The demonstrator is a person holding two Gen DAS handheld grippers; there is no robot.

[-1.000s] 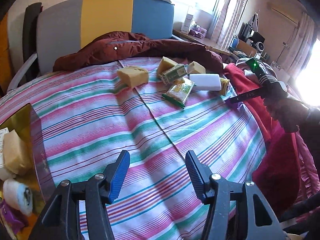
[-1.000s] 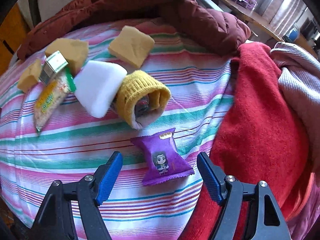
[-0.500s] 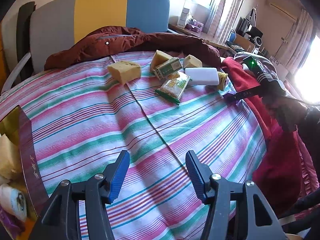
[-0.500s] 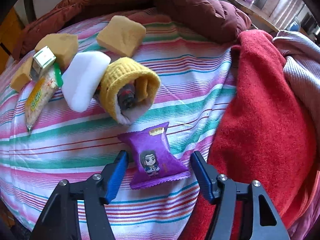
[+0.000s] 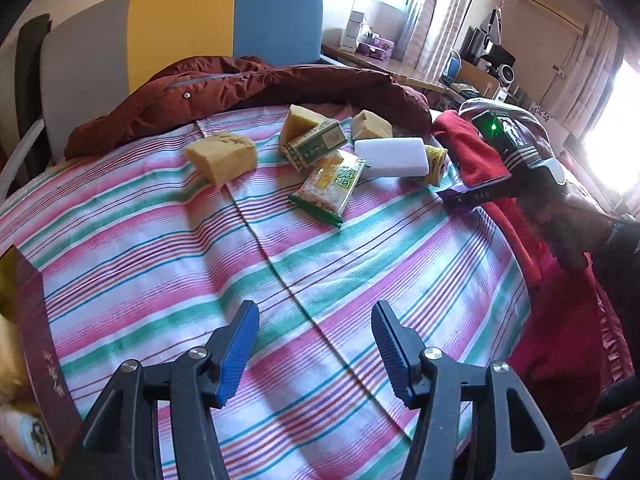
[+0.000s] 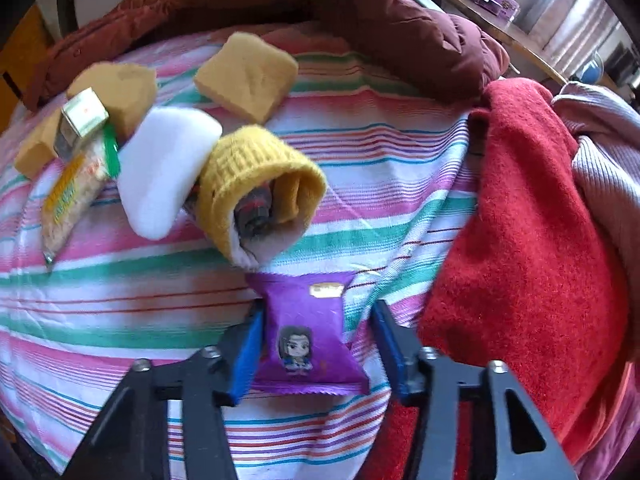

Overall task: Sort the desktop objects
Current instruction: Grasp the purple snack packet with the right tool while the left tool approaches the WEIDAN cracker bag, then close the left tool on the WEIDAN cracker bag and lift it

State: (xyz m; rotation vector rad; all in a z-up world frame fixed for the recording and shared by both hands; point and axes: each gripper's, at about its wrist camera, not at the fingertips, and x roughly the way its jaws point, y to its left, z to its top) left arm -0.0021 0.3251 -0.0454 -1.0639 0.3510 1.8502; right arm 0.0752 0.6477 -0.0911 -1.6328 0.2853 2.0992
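Note:
A purple snack packet (image 6: 308, 332) lies on the striped cloth (image 6: 120, 304) between the fingers of my right gripper (image 6: 318, 344). The jaws stand open around it, the left pad touching its edge, the right pad a little apart. Just beyond lie a rolled yellow sock (image 6: 256, 184), a white sponge (image 6: 164, 172), a green-yellow snack bag (image 6: 70, 200), a small green box (image 6: 82, 118) and several yellow sponges (image 6: 246, 76). My left gripper (image 5: 314, 344) is open and empty above the cloth (image 5: 200, 248), far from the pile (image 5: 332, 160). The right gripper shows there too (image 5: 480, 196).
A dark red jacket (image 5: 256, 84) lies along the far edge. A red cloth (image 6: 520, 220) and a grey ribbed garment (image 6: 608, 168) lie right of the packet. A dark box (image 5: 36, 360) holding sorted items stands at the left edge.
My right gripper has moved forward so the purple packet now lies between its fingers, which have narrowed. My left gripper has moved a little closer to the pile, still open.

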